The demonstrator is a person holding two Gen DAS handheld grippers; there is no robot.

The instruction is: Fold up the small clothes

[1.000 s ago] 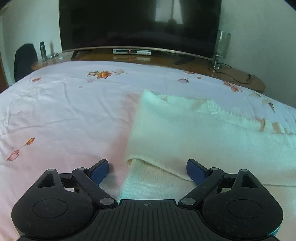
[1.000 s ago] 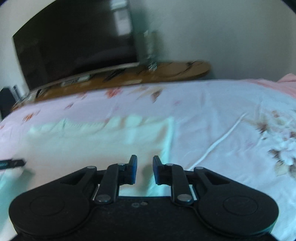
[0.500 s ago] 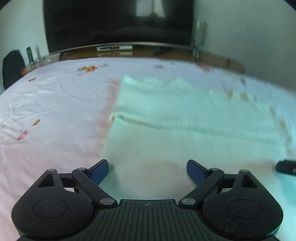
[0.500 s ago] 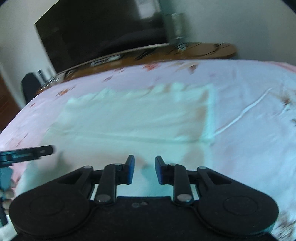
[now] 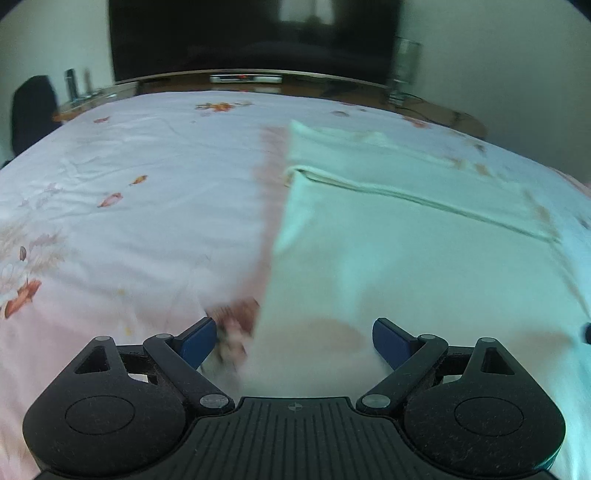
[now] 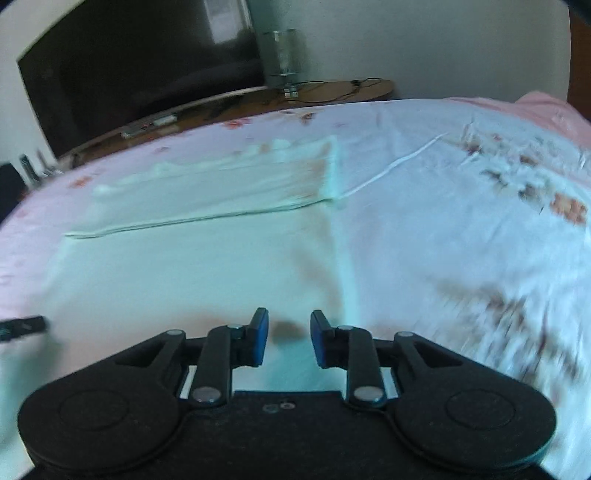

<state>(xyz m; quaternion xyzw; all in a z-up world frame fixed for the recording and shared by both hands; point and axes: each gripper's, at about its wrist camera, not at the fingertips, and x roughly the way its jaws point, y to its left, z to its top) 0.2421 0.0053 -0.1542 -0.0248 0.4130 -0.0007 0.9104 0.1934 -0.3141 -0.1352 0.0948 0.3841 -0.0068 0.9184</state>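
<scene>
Knitwear (image 5: 406, 251) on the bedsheet (image 5: 129, 184) looks soft, light, floppy; pinch its near corners. Left gripper (image 5: 293, 339) gapes wide, right gripper (image 6: 289, 338) narrowly parted, both empty.

A floral bedsheet (image 5: 147, 206) is spread across the bed. Far behind it, a dark television (image 5: 251, 33) is set on a wooden stand (image 6: 332, 90).
</scene>
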